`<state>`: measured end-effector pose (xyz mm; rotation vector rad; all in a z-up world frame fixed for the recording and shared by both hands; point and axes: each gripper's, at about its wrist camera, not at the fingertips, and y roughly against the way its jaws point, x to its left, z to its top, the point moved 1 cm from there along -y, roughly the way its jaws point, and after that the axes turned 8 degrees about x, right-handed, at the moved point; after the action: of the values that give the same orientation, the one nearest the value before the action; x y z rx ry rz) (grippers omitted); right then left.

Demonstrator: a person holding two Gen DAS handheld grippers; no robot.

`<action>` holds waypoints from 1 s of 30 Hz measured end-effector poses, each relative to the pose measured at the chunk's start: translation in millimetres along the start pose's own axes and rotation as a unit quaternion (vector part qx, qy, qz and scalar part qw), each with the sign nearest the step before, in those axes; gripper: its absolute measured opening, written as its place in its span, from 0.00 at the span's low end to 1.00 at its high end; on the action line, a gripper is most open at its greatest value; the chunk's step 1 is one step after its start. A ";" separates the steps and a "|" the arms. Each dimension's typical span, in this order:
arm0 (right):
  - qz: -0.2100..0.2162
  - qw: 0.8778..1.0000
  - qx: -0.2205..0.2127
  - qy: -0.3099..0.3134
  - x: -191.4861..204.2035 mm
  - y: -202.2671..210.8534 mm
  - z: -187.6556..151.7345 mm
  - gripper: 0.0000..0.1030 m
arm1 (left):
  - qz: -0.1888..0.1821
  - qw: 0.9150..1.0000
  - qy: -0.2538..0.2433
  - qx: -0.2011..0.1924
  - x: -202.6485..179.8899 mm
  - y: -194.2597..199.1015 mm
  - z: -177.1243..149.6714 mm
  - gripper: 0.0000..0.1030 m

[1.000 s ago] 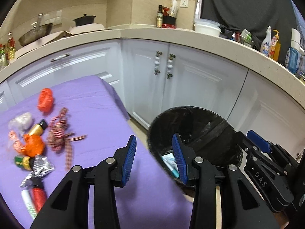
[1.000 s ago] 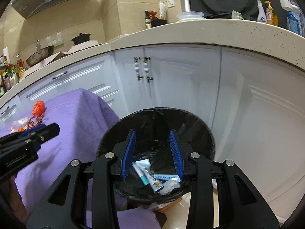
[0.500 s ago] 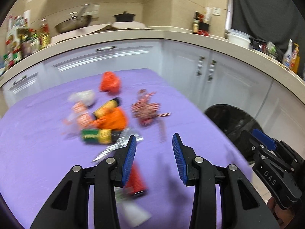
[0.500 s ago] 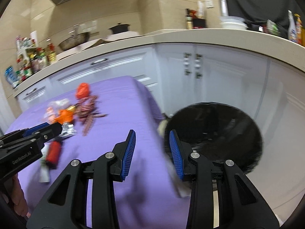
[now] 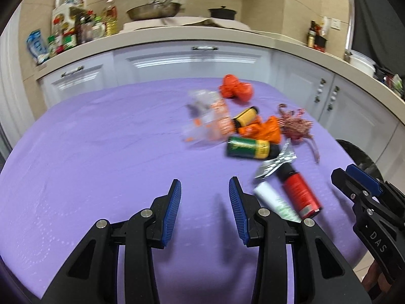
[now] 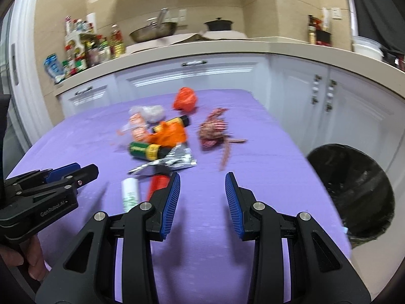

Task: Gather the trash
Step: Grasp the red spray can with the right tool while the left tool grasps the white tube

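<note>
Both the left tongs [image 5: 204, 197] and the right tongs [image 6: 202, 192] hung spread apart and empty over the purple table [image 5: 101, 152]. At the left tongs' 2 o'clock lay a white tube [image 5: 274, 198] beside a red can [image 5: 300, 193], partly under a foil wrapper [image 5: 276, 162]. Farther off lay a green-and-yellow bottle [image 5: 249, 148], orange plastic [image 5: 263, 130], a tangled ribbon [image 5: 296, 126] and an orange bag [image 5: 235, 90]. White cabinets [image 5: 189, 63] stood behind. Only the right view showed the black-lined trash bin [image 6: 354, 190] whole, at 3 o'clock.

"DAS" – right hand-held gripper [image 5: 354, 177], "GenRobot.AI" – left hand-held gripper [image 6: 86, 174]
</note>
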<state>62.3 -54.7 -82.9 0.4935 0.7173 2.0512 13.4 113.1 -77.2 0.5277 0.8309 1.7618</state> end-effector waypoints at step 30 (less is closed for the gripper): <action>-0.003 0.999 0.036 0.017 4.3 -7.4 -16.6 0.22 | -0.033 0.999 -0.009 0.016 -13.3 -0.1 -13.1 0.39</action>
<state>54.9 -52.8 -99.9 0.4969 0.8141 2.0381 8.8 96.9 -85.3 0.5320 0.8553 1.6838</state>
